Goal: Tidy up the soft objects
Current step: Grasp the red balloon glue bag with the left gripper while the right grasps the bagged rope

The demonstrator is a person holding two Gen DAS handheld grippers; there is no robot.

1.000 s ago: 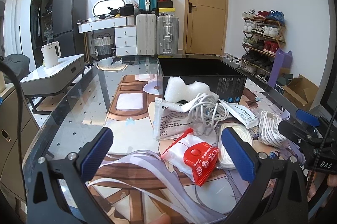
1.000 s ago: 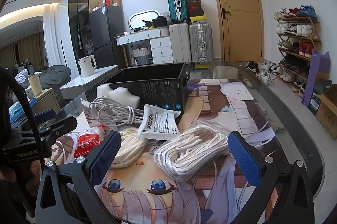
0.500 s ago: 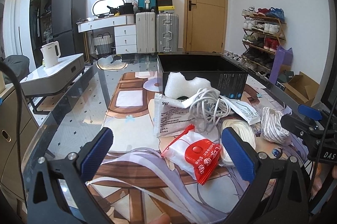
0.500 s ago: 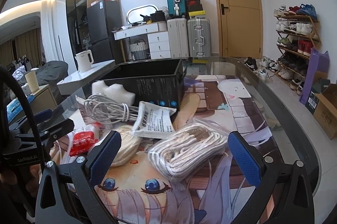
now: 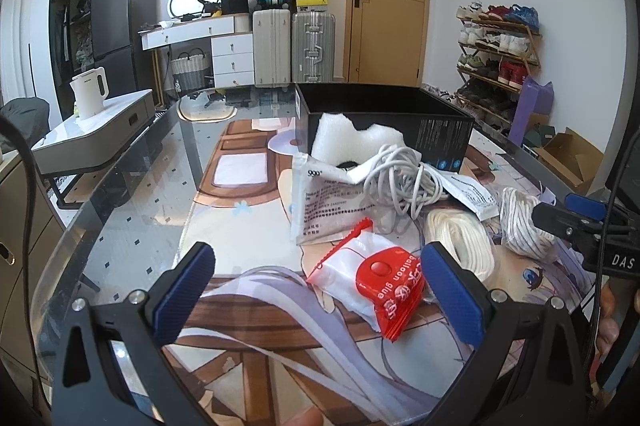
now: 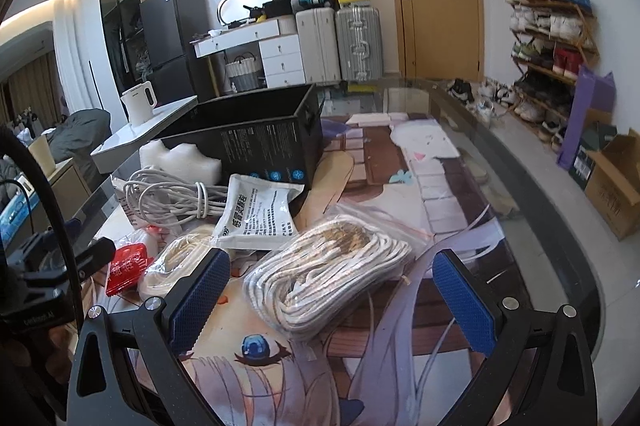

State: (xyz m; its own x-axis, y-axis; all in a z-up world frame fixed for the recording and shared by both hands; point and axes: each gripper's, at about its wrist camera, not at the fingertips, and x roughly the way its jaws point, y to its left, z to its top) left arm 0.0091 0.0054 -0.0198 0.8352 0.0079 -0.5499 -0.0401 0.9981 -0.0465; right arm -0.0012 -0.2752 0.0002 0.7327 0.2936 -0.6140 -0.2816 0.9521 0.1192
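The black box (image 5: 420,130) hides its floor behind its near wall, and the foam block (image 5: 352,142) covers part of that wall. The white cable (image 5: 400,182) overlaps the printed sachet (image 5: 328,210) (its small print is unreadable). The right gripper (image 5: 580,222) is cut off by the left-wrist picture's right edge.

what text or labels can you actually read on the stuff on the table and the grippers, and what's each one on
"balloon glue": red packet in a clear bag, seen upside down.
"999": white sachet under the white cable.
"DAS": black body of the right gripper, cut off at the frame edge.
Chinese print on the second white sachet: too small to read.
White print on the black box: too small to read.
Left gripper's grey label: blurred.
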